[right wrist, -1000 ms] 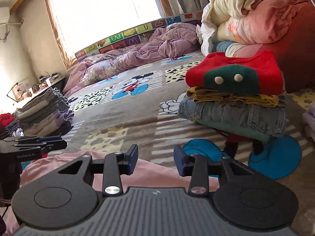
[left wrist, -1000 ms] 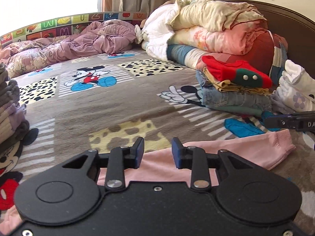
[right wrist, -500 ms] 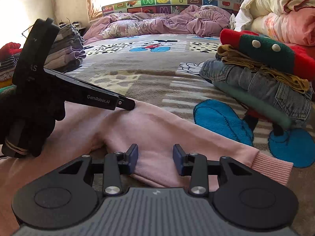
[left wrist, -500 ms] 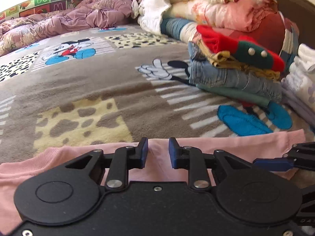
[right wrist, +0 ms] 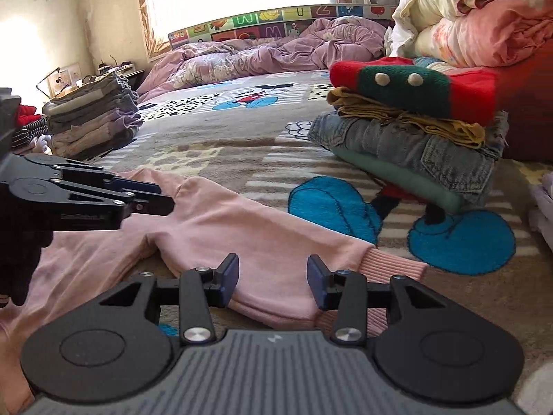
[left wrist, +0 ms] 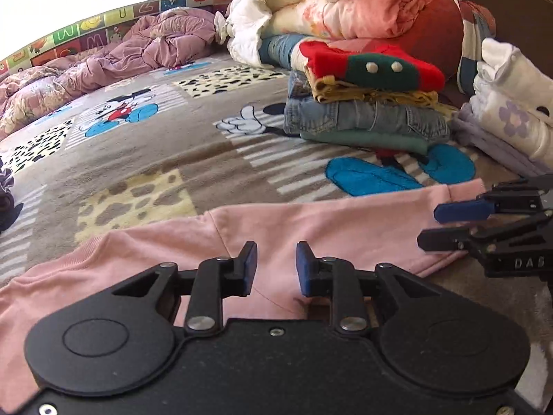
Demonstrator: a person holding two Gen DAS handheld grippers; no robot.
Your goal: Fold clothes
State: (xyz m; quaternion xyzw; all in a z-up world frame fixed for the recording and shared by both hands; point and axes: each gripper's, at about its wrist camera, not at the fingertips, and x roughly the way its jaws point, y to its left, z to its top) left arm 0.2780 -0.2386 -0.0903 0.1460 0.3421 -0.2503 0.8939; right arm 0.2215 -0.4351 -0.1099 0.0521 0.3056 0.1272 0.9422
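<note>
A pink long-sleeved garment (left wrist: 311,221) lies spread on the cartoon-print blanket, one sleeve stretched out to the right and ending in a ribbed cuff (right wrist: 390,266). My left gripper (left wrist: 276,266) hovers low over the garment where the sleeve joins the body. Its jaws stand a little apart, with cloth under the gap and not pinched. My right gripper (right wrist: 273,280) is over the sleeve just short of the cuff. Its jaws are opening, and the sleeve lies below and between them untouched. Each gripper shows in the other's view: the right gripper (left wrist: 428,227) and the left gripper (right wrist: 166,196).
A folded stack topped by a red and green sweater (left wrist: 369,65) sits beyond the sleeve. White folded clothes (left wrist: 511,117) lie at the right and a grey folded stack (right wrist: 93,121) at the far left. Rolled quilts (left wrist: 363,10) and a purple duvet (left wrist: 148,45) line the back.
Both grippers have come down closer to the pink garment. The left one has shifted along it toward the sleeve and its jaws have narrowed a little. The right one's jaws have widened slightly.
</note>
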